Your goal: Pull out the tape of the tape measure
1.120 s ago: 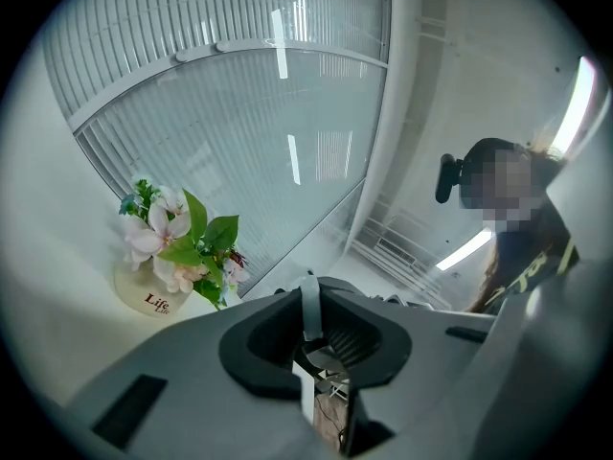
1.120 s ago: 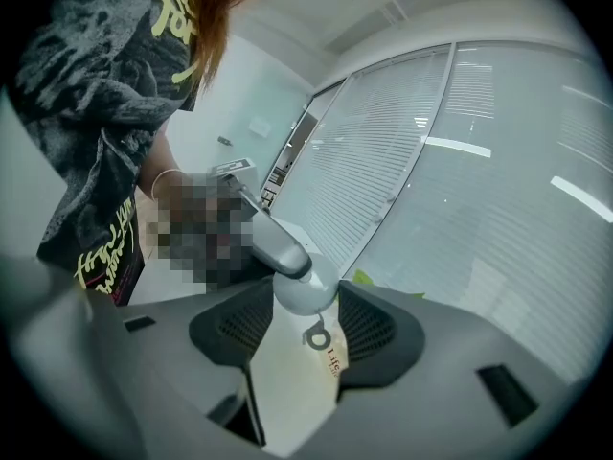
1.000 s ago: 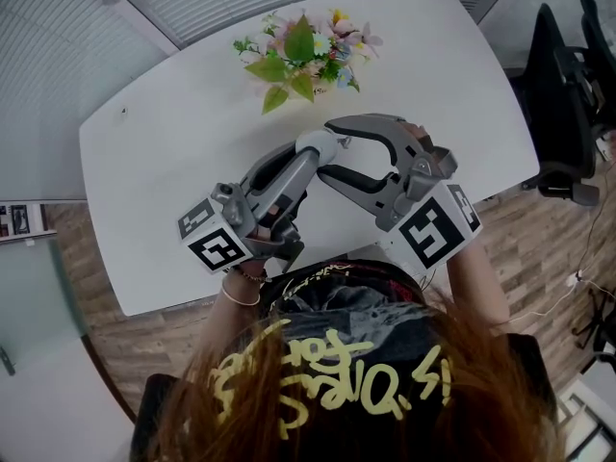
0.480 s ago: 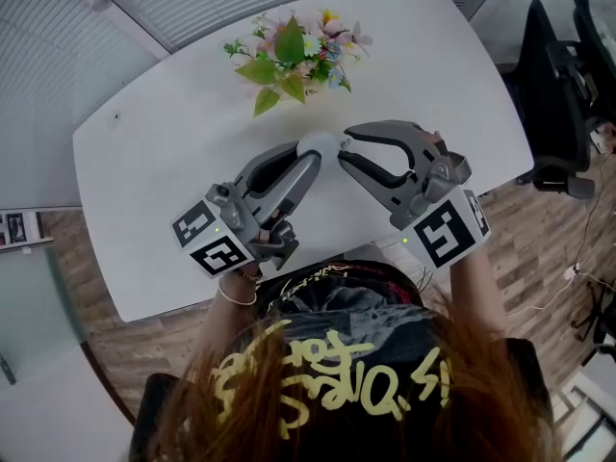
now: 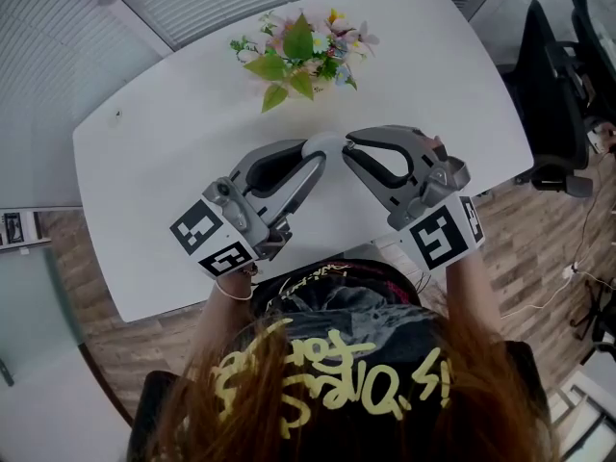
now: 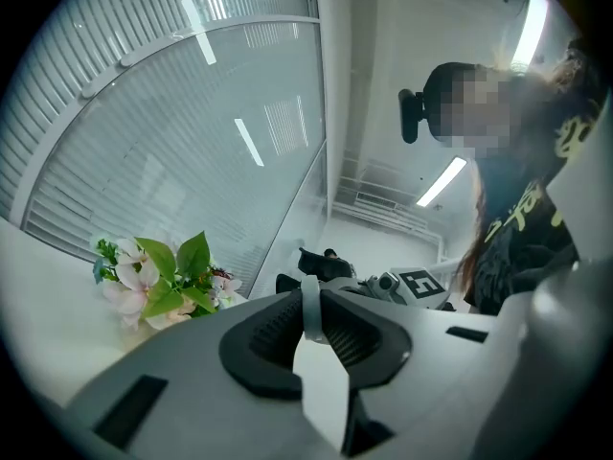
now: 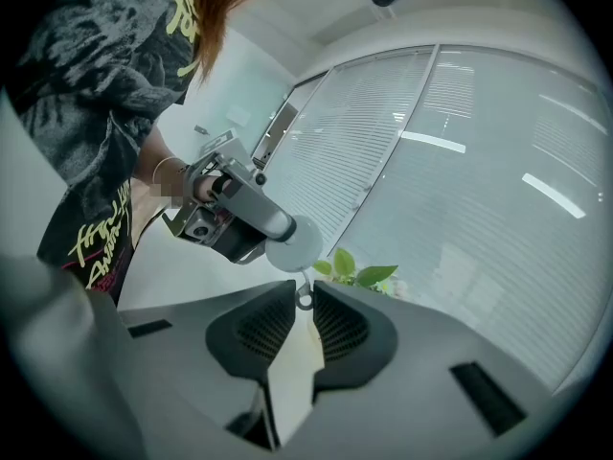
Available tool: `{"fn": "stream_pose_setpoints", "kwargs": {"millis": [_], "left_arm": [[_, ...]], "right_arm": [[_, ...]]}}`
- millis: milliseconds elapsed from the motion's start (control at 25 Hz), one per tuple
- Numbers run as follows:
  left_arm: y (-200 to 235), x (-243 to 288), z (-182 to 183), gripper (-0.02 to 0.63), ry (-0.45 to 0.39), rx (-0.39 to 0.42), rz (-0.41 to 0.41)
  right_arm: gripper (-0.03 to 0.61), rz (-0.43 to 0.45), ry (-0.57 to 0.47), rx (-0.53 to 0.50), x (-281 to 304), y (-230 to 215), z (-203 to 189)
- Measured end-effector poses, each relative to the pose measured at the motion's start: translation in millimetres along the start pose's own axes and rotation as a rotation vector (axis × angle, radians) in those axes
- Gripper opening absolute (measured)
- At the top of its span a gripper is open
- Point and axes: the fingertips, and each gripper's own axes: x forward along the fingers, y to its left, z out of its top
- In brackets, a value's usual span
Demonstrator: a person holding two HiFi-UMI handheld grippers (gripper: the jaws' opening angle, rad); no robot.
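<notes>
The person is holding both claws inward above the white table [image 5: 173,152], tips almost meeting in front of the chest and forearms spreading back toward the body. The left gripper [image 5: 316,152] is clamping the round white tape measure [image 5: 327,144] edge-on between its pads and pointing roughly level. The right gripper [image 5: 346,148] is tilting slightly downward. Its jaws have just been closing and are now pinching the small tape tab [image 7: 304,300] at their tips, with the case sitting just beyond them. Flowers [image 5: 303,51] are lying farther ahead of both claws.
</notes>
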Motion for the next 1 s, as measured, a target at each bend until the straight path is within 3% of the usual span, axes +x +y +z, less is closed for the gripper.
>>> {"fn": "stream_pose_setpoints", "kwargs": {"millis": [1000], "left_arm": [[6.1,-65.9,20.6,0.055,0.014,0.063,-0.015]], "right_arm": [[0.060,-0.203,0.125,-0.022,-12.2,-6.4,-9.7]]}}
